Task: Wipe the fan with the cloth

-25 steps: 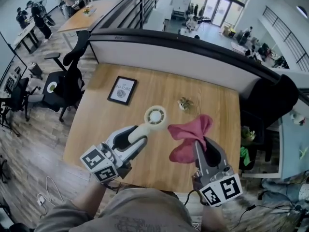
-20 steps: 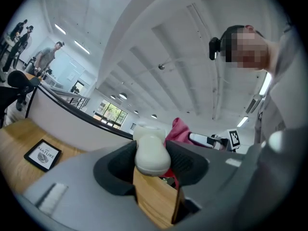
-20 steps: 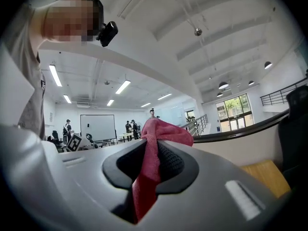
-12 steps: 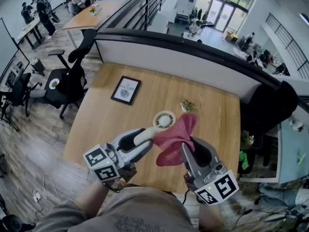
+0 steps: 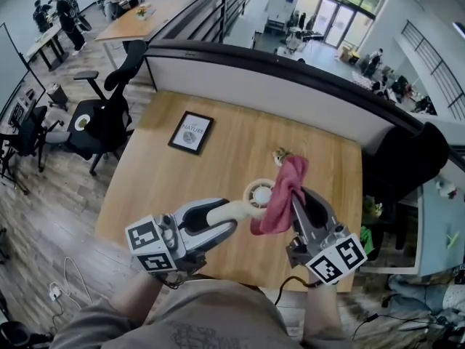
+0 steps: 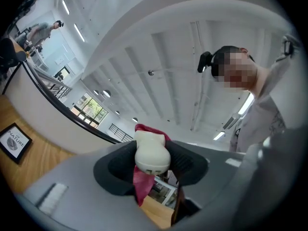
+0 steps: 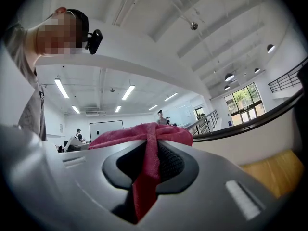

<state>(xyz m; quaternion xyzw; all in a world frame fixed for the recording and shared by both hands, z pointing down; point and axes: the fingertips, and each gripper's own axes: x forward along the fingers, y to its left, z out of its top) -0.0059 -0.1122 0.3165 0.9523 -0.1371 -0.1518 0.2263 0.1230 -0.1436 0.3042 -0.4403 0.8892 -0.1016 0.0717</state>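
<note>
Left gripper (image 5: 225,220) is clamped on the fan (image 5: 253,193) handle. Right gripper (image 5: 302,203) pinches the cloth (image 5: 280,195), which is draped against the fan head above the wooden table (image 5: 156,184). Picture frame (image 5: 192,132) at 11 o'clock, small plant (image 5: 280,154) at 12. Beyond: partition (image 5: 290,93); office chair (image 5: 109,118) at 10.

Looked steeply down from the head onto the table (image 5: 218,144). Rode close behind the left gripper (image 5: 218,215) and right gripper (image 5: 298,202) jaws, tilted toward the ceiling (image 6: 159,57). Shared the cloth (image 5: 280,195) in all three, the fan (image 5: 260,193) in two.
</note>
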